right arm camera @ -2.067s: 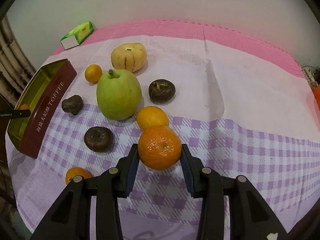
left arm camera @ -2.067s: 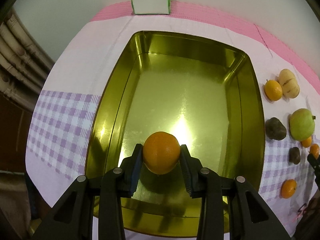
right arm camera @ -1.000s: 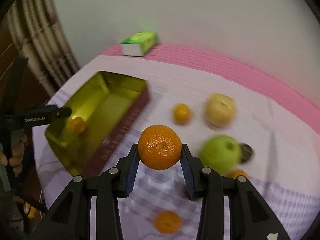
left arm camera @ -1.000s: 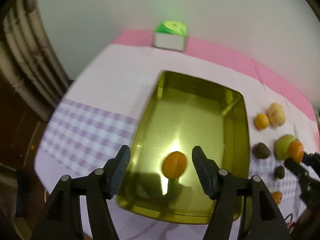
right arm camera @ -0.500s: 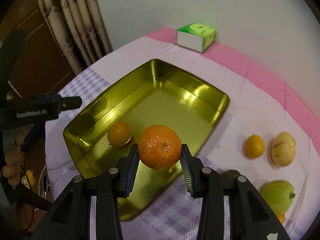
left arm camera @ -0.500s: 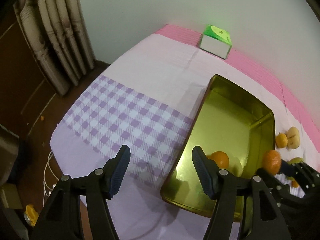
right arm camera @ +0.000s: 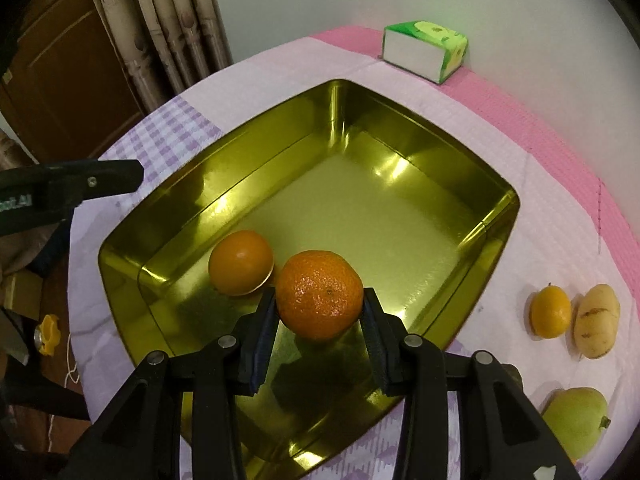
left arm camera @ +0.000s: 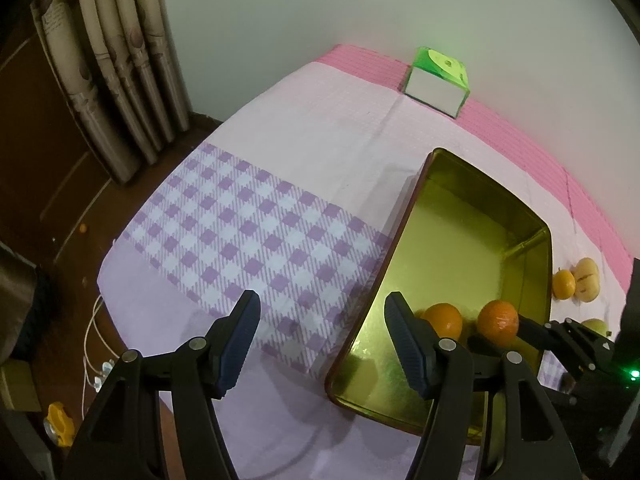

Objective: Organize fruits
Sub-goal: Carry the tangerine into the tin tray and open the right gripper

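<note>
My right gripper (right arm camera: 319, 320) is shut on a mandarin (right arm camera: 319, 294) and holds it low inside the golden tin (right arm camera: 502, 216), near its front. A smooth orange (right arm camera: 241, 262) lies on the tin floor just left of it. My left gripper (left arm camera: 322, 334) is open and empty, off the tin's left side above the checked cloth. In the left wrist view I see the tin (left arm camera: 400, 232), the orange (left arm camera: 442, 320) and the held mandarin (left arm camera: 498, 321) with the right gripper (left arm camera: 520, 330) reaching in from the right.
A green and white box (right arm camera: 424, 50) stands at the back by the wall. Right of the tin lie a small orange fruit (right arm camera: 550, 311), a pale yellow fruit (right arm camera: 596, 321) and a green apple (right arm camera: 576, 420). Curtains (left arm camera: 116, 64) hang past the table's left edge.
My left gripper released the orange in the tin, opened and pulled back to the left. My right gripper carried the mandarin from the cloth over the tin and lowered it inside.
</note>
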A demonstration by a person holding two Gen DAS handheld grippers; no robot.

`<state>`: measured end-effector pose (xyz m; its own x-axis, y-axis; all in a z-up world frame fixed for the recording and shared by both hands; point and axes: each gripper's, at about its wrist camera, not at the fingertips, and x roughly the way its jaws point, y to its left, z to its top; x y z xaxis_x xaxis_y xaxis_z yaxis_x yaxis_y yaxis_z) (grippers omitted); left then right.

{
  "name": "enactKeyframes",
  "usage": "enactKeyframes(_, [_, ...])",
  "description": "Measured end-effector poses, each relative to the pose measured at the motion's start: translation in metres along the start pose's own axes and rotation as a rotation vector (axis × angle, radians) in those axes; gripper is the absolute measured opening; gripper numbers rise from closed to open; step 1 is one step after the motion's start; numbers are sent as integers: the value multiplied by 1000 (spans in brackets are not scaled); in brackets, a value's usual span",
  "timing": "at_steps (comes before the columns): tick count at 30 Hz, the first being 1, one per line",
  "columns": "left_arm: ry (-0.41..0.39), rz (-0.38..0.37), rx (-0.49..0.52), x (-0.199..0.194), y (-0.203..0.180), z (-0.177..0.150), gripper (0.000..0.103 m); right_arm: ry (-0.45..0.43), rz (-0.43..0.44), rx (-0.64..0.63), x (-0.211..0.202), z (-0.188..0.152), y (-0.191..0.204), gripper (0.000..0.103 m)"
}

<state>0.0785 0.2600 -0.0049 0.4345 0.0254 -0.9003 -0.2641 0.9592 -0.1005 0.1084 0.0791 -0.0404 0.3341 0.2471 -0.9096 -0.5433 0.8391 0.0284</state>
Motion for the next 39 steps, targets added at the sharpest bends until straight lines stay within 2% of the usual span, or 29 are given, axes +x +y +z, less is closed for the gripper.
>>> enactKeyframes(8, [1,-8,-3,0,-1,-1,68,22,-3,-14,10,-2,5,39])
enactKeyframes(24, [7,-21,3,1,-5,-3,68,9,-5,-24,7,-2,9,40])
enactKeyframes(28, [14,-27,11,2,-7,-4,69,-18,-2,-8,-2,1,8,49])
enactKeyframes(33, [14,-34,24,2,-9,-5,69,-54,15,18,-22,-1,5,49])
enactKeyframes(39, [16,-35,35,1,-11,-5,69,-101,12,60,-59,-20,-13,50])
